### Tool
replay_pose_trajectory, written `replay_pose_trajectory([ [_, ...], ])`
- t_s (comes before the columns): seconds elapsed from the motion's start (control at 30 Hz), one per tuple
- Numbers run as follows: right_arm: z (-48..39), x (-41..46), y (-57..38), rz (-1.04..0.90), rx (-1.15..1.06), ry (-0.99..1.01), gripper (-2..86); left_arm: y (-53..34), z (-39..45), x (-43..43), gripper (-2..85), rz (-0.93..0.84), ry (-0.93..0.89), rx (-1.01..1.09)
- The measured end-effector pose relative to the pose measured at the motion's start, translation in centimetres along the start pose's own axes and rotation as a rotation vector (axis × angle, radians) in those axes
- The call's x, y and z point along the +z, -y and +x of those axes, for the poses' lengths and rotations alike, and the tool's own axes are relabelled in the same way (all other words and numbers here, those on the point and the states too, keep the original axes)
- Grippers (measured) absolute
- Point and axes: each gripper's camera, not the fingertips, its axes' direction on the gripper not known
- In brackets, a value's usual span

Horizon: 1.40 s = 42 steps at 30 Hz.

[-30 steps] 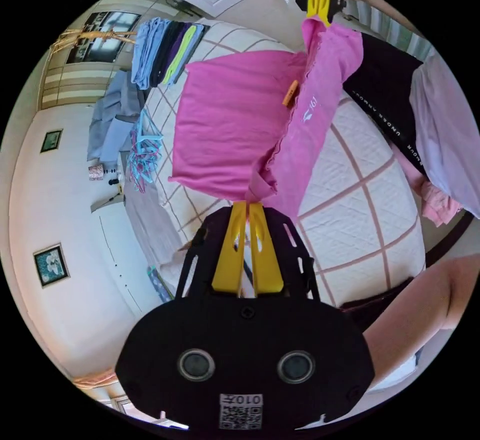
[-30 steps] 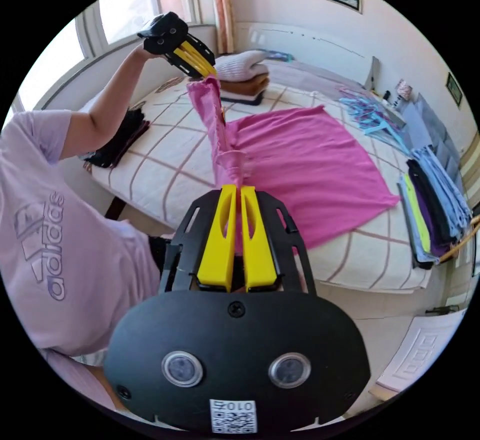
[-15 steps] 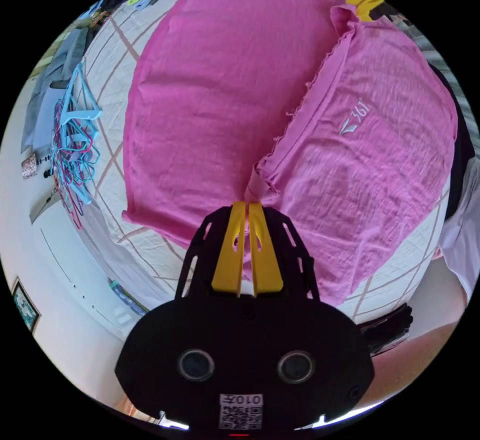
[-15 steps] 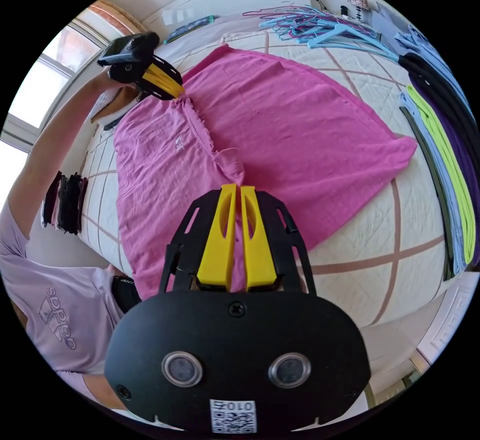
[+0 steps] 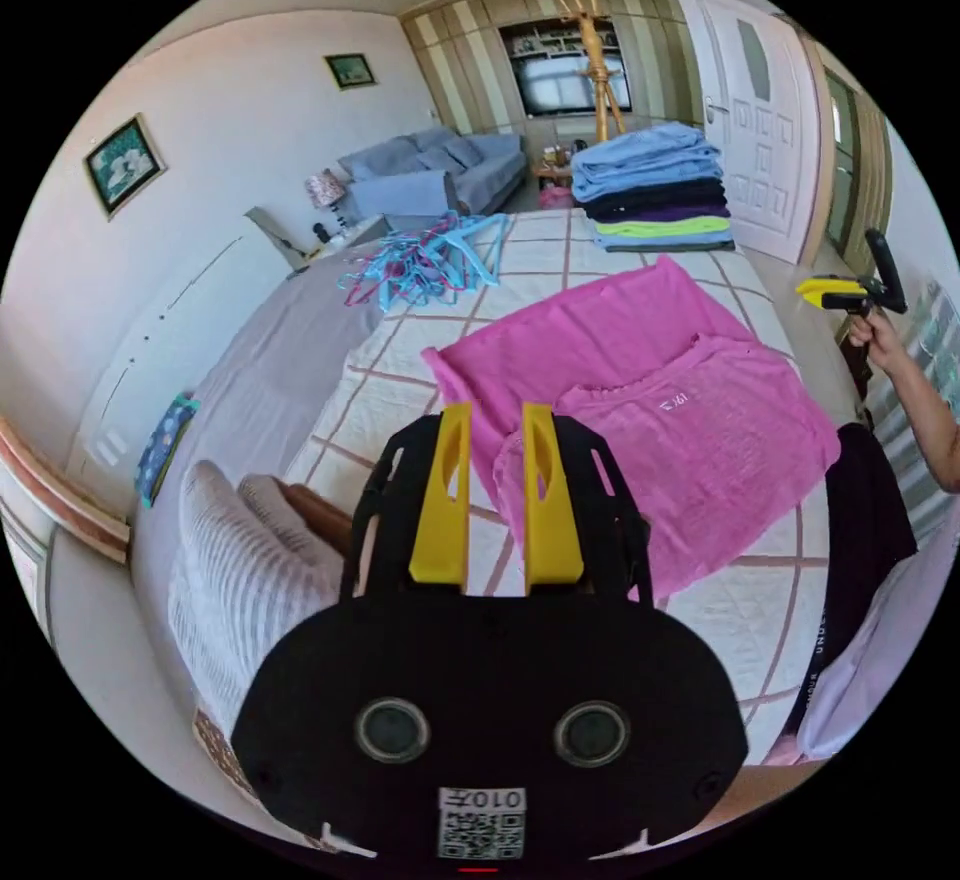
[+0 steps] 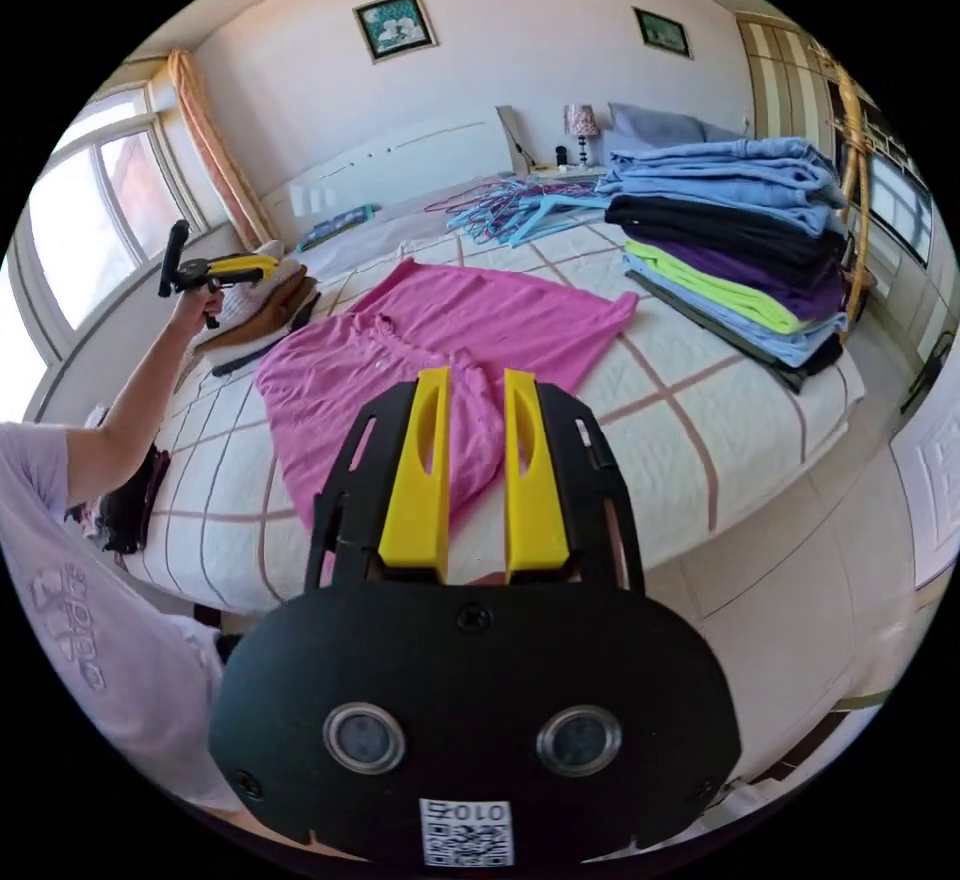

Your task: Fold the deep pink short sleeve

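Both yellow-jawed grippers, left [image 5: 497, 490] and right [image 6: 475, 480], hang released and clear of the bed, probably because the deep pink short sleeve shirt [image 5: 690, 420] lies half-folded mid-quilt [image 6: 700, 420], short of the folded clothes stack [image 6: 740, 240] at the far corner.

In the left gripper view, the left gripper [image 5: 496, 420] rises from the bottom centre of the frame, its two yellow jaws parted with nothing between them. At the right edge, the right gripper [image 5: 835, 292] is held up in a hand [image 5: 880, 340], forearm running down toward the lower right. In the right gripper view, the right gripper [image 6: 475, 388] stands at bottom centre, jaws spread and empty, while the left gripper [image 6: 232, 268] is gripped by a raised hand [image 6: 195, 305] at the left, arm bent.
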Motion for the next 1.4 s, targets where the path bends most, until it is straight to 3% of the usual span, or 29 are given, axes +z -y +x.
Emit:
replay_pose_trajectory([
  [0.13,-6.4,0.4,-9.4,-0.135,-0.024,0.004,9.6,-9.6,1.4,2.3,8.3,-0.207,-0.078,0.048],
  [0.23,-10.4,1.9,-12.9,-0.194,-0.054,-0.059,10.0,-13.2,2.0,3.0,9.5,-0.141,-0.129,0.024],
  [0.57,-15.8,5.5,-13.0,-0.194,-0.09,-0.108,9.0,-11.8,1.7,5.5,10.1,-0.211,-0.257,0.113],
  [0.8,-16.9,8.6,-12.2,-0.262,-0.12,-0.159,6.4,-10.1,0.9,5.2,6.3,-0.183,-0.294,0.07],
  [1.07,-14.2,2.4,-11.9,-0.246,-0.129,-0.059,4.8,-8.0,-0.8,3.0,1.1,-0.189,-0.33,0.159],
  [1.23,-10.9,-1.4,-11.8,-0.227,-0.117,0.017,4.4,-6.0,-1.3,1.5,0.2,-0.288,-0.397,0.261],
  [1.4,-7.6,2.7,-13.4,-0.349,-0.059,0.089,4.4,-6.6,-2.4,4.4,0.1,-0.35,-0.491,0.121],
])
